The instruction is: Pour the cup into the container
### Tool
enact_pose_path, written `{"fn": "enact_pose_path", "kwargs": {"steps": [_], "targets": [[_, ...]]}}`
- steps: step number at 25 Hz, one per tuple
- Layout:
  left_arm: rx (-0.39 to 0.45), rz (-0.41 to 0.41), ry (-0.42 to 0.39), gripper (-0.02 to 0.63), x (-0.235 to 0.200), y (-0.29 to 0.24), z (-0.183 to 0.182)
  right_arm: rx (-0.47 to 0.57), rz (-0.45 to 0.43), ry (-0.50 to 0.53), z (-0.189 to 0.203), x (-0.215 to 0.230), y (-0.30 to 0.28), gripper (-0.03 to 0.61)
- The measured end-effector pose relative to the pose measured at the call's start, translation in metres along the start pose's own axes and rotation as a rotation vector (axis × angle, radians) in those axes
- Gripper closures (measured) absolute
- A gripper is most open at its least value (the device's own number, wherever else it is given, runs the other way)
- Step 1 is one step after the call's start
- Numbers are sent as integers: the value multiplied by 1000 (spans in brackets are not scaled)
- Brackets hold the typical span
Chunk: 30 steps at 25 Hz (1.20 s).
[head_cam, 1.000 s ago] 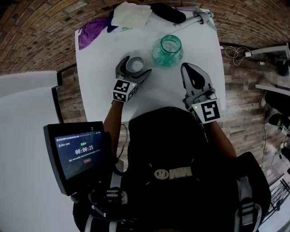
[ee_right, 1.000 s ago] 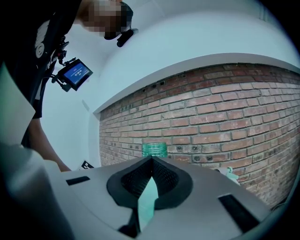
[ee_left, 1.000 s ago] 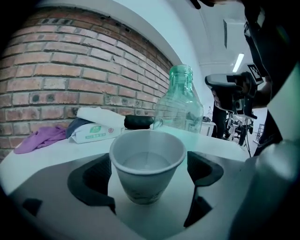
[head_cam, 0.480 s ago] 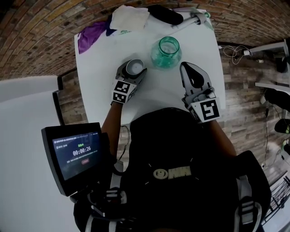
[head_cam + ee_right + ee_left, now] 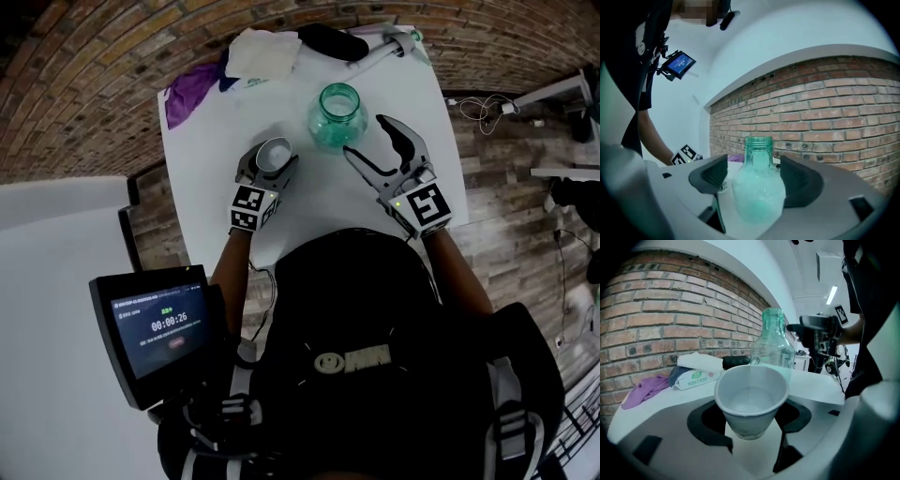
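Observation:
A white paper cup (image 5: 273, 154) with clear liquid stands on the white table (image 5: 206, 169). My left gripper (image 5: 271, 159) has just been closing on it, and both pads (image 5: 708, 422) now press its sides (image 5: 751, 394), so it is shut on the cup. Just right of the cup stands a green glass jar (image 5: 337, 114), upright and with its mouth uncovered. My right gripper (image 5: 365, 137) has just been opening. In the right gripper view the jar (image 5: 758, 192) stands between the wide jaws, and neither pad (image 5: 800, 180) touches it.
At the table's far edge lie a purple cloth (image 5: 192, 89), a white tissue pack (image 5: 265, 52), a black object (image 5: 333, 40) and a white tool (image 5: 384, 49). A tablet with a timer (image 5: 159, 323) hangs at my lower left. Brick floor surrounds the table.
The left jaws have closed in around the cup. The right jaws, shut a second ago, now stand wide, and that gripper has swung left toward the jar.

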<state>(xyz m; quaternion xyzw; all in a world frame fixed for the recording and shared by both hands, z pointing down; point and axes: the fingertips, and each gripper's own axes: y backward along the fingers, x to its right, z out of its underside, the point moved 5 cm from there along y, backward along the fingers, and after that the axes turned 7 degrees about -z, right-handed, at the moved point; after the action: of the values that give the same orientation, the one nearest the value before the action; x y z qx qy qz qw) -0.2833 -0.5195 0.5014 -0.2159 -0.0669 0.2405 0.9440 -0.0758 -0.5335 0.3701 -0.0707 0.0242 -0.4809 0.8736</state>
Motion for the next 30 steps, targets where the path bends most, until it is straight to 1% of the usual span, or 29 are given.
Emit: {"fn": "enact_pose_path", "kwargs": {"steps": [1, 2, 5, 7, 10, 13, 16, 18, 20, 22, 24, 27, 30], "targets": [[13, 2, 2, 318, -1, 7, -6, -10, -31, 8, 1, 3, -6, 228], [25, 2, 1, 318, -1, 13, -12, -15, -48, 14, 1, 7, -11, 215], [56, -9, -9, 318, -6, 36, -32, -9, -62, 23, -1, 23, -32, 215], [71, -17, -6, 318, -8, 51, -44, -19, -102, 46, 0, 30, -51, 215], [70, -45, -13, 318, -10, 72, -56, -61, -185, 84, 5, 27, -74, 216], [90, -69, -20, 318, -8, 89, -68, -66, -211, 73, 6, 22, -79, 235], [104, -74, -33, 318, -6, 101, -81, -73, -276, 59, 4, 8, -76, 242], [122, -63, -53, 318, -8, 106, -92, -86, -335, 57, 4, -12, -74, 242], [142, -46, -88, 318, -8, 109, -103, -100, -385, 71, 4, -36, -71, 242], [131, -27, -134, 318, -6, 111, -115, -114, -420, 81, 4, -57, -68, 242], [105, -7, -181, 318, -2, 112, -123, -121, -441, 79, 5, -73, -65, 242], [78, 9, -238, 318, 3, 113, -130, -110, -442, 82, 8, -85, -63, 242], [66, 3, -256, 318, 3, 113, -132, -43, -429, 58, 2, -85, -61, 242]]}}
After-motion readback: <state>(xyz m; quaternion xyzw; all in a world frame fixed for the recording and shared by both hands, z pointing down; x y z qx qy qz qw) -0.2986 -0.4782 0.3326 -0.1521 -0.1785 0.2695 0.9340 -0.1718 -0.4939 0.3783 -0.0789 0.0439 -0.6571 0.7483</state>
